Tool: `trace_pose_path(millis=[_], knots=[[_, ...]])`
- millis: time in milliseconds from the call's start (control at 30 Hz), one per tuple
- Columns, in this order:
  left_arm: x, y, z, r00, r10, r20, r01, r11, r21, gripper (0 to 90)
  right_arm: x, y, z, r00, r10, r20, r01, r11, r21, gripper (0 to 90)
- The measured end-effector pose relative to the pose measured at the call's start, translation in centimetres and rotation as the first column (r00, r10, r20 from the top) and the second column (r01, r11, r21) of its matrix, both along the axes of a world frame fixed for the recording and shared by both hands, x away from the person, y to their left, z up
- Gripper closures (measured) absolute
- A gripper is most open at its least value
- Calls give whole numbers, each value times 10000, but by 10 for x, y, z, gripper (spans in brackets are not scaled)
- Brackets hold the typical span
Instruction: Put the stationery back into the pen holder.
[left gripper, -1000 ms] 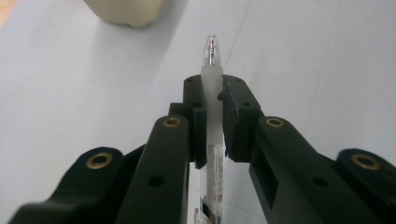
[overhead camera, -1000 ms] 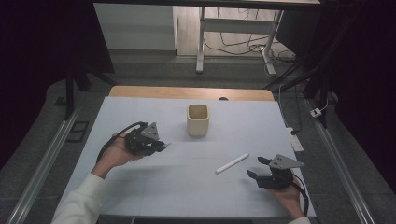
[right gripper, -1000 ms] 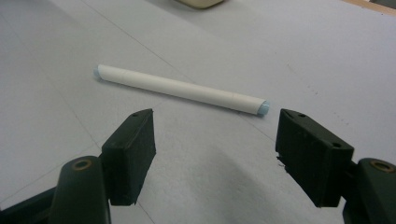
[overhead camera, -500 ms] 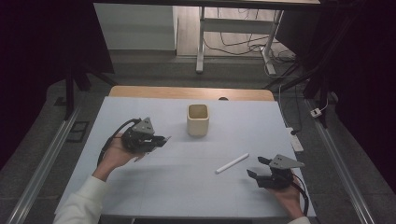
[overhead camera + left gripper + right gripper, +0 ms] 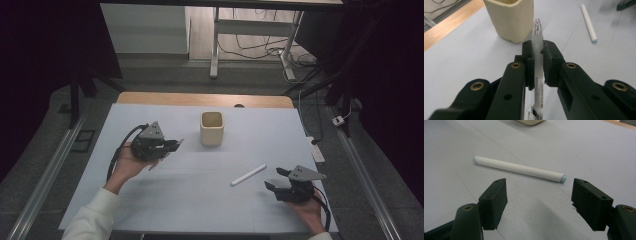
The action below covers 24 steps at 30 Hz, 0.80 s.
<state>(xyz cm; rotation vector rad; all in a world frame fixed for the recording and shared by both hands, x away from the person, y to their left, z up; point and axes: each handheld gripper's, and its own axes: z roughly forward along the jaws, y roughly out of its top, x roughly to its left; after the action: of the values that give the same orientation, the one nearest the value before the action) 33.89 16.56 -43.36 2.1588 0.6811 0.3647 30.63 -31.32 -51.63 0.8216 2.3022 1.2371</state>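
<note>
Start at your left hand: your left gripper is clenched on a clear pen, the frosted grip section pinched between the pads and the tip poking out past them. In the left gripper view the pen runs straight up toward twelve o'clock, its tip aimed at the base of the cream cup. In the high view that cup stands upright just past the pen tip, at about two o'clock from your left gripper, near but not touching. The pen's long axis lies almost level, so I judge you must lift and tip it tip-down over the open mouth before you let go.

Move on to the middle of the grey mat: a white stick lies flat, its long axis running from eight to two o'clock in the high view, well apart from the cup.

At the right, your right gripper is released, jaws spread wide with nothing between them. The white stick lies at about ten o'clock from it in the high view, and crosswise ahead of the jaws in the right gripper view. Your right hand is much the nearer one to it.
</note>
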Motion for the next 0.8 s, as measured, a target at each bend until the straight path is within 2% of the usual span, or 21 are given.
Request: trace_pose_path(millis=[100, 200, 367, 633, 800], knots=[[0, -1, 0, 9994, 178, 291, -171, 9996, -230, 799, 0, 0, 0, 10000, -4, -6, 4, 10000, -6, 281], [1, -2, -1, 9986, 323, 421, -305, 9986, -443, 799, 0, 0, 0, 10000, -8, -21, 8, 10000, -21, 281], [5, -4, -2, 9981, 453, 428, -429, 9976, -547, 799, 0, 0, 0, 10000, -2, -29, 2, 10000, -24, 282], [11, -6, -2, 9964, 703, 480, -642, 9908, -1193, 799, 0, 0, 0, 10000, 5, -35, -5, 10000, -49, 282], [15, -8, -1, 9958, 770, 496, -705, 9900, -1221, 799, 0, 0, 0, 10000, -12, -29, 12, 10000, -81, 282]])
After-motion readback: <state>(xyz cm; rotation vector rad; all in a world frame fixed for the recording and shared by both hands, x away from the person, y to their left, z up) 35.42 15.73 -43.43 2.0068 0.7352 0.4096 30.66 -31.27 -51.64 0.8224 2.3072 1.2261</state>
